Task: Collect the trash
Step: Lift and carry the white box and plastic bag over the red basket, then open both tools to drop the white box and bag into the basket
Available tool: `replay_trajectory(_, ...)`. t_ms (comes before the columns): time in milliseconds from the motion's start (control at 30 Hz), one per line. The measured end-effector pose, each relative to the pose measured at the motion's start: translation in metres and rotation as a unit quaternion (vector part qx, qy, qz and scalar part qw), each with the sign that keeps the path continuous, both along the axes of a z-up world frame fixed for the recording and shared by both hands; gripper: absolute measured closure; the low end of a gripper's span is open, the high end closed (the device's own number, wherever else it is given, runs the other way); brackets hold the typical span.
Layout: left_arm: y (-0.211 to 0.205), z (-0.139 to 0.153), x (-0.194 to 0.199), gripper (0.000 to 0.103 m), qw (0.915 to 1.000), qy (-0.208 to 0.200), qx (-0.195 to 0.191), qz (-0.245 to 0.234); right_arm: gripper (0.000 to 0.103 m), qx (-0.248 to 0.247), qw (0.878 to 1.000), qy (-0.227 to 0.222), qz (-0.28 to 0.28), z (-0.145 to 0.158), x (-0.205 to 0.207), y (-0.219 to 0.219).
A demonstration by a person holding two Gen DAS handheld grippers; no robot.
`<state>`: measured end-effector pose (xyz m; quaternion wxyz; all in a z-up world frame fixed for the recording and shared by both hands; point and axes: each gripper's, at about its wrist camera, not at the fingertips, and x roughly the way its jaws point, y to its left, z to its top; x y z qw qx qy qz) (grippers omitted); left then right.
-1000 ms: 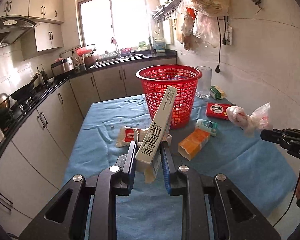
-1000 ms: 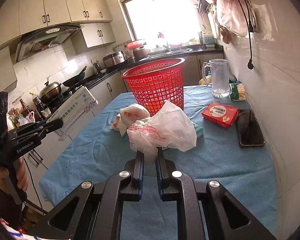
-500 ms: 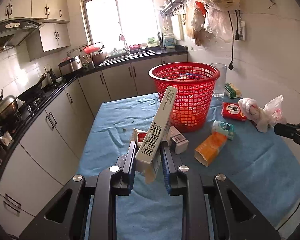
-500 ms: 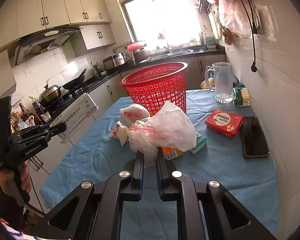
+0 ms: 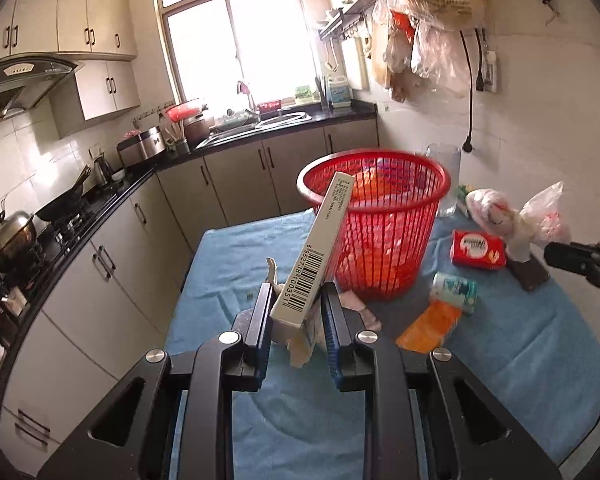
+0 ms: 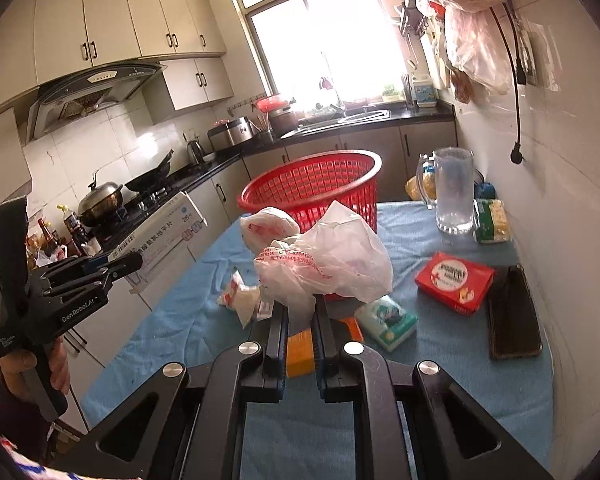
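My left gripper is shut on a long white carton with a barcode, held above the blue-covered table, its far end level with the rim of the red mesh basket. My right gripper is shut on a crumpled white plastic bag, held above the table in front of the basket. The bag also shows at the right in the left wrist view. The left gripper and carton show at the left in the right wrist view.
On the table lie an orange packet, a small green-white pack, a red box, a dark phone, a torn wrapper and a glass mug. Kitchen counters run along the left and back.
Both grippers have risen and moved toward the basket with their loads. The carton's tip now reaches the basket rim, and the bag is held higher.
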<state>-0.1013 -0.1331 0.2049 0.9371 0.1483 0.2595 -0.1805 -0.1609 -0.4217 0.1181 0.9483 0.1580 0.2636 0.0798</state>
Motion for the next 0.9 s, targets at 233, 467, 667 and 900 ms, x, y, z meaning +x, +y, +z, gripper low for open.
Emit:
replay_trajectory(233,-0.023,0.042,0.038,0.081,0.9992,0.004,-0.034,-0.02,0.091,0.015,1.0,-0.019,-0.01,0.023,0.035,-0.015)
replay_trajectory(467,-0.057,0.043,0.106,0.08,0.9954,0.065,-0.063,-0.032,0.091,0.023,0.999,-0.018,-0.024,0.037,0.096,-0.031)
replay_trajectory(667,-0.072,0.027,0.141,0.078,0.9932,0.085,-0.075,-0.027,0.091,0.02,0.999,0.003,-0.027,0.032,0.148,-0.037)
replay_trajectory(900,-0.058,0.023,0.15,0.05,0.99,0.08,-0.114,-0.02,0.055,0.039,0.999,0.012,-0.032,0.022,0.175,-0.038)
